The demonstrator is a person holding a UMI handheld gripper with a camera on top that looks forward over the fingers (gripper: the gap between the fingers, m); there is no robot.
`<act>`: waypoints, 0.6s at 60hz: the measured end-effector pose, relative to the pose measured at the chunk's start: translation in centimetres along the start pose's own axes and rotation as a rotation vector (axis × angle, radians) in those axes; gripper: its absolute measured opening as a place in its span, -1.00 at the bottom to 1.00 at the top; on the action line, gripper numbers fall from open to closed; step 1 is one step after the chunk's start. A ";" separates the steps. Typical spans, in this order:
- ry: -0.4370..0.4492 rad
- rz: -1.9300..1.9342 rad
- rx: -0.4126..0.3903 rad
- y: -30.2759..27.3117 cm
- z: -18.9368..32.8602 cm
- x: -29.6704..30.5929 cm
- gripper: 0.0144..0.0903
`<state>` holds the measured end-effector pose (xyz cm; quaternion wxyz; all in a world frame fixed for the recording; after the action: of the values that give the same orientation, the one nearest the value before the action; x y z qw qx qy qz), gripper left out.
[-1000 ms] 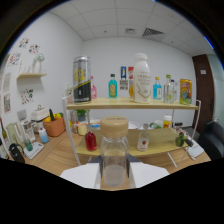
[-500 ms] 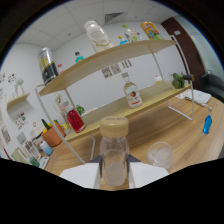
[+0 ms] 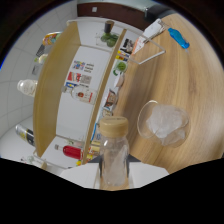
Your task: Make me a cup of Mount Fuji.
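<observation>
A clear bottle (image 3: pixel 114 157) with a tan cap (image 3: pixel 114 124) is standing clamped between the two fingers of the gripper (image 3: pixel 114 172), both pale pads pressing on its lower sides. The whole view is rolling steeply, so the wooden table (image 3: pixel 170 90) and the two-tier wooden shelf (image 3: pixel 60 85) are running on a slant across the scene.

Just to the right of the bottle's cap, a clear glass cup (image 3: pixel 162 123) is resting on the table, apart from the bottle. It is holding pale, ice-like lumps; nothing more can be told of them. The bottle's own contents cannot be told either.

Beyond the bottle, the shelf is carrying a row of small bottles and cartons, too blurred to name, with a red bottle (image 3: pixel 71 150) lying nearest the fingers and a white bottle (image 3: pixel 84 94) further along. At the far end of the table a blue object (image 3: pixel 178 38) is lying beside the shelf's white metal leg (image 3: pixel 150 46).

Bare wood is stretching between the cup and that far end, and the cup alone is crowding the bottle on the right side.
</observation>
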<state>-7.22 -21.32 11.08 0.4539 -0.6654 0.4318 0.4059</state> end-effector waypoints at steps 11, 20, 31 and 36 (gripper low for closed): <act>-0.035 0.199 0.013 -1.0 0.1 -0.2 -0.39; -0.080 0.355 0.009 -1.4 0.0 -0.9 -0.39; -0.127 0.494 0.004 -1.5 -0.2 -1.8 -0.39; -0.137 0.518 0.003 -1.6 -0.3 -2.0 -0.39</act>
<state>-6.29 -20.82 13.41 0.3641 -0.5032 0.5565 0.5519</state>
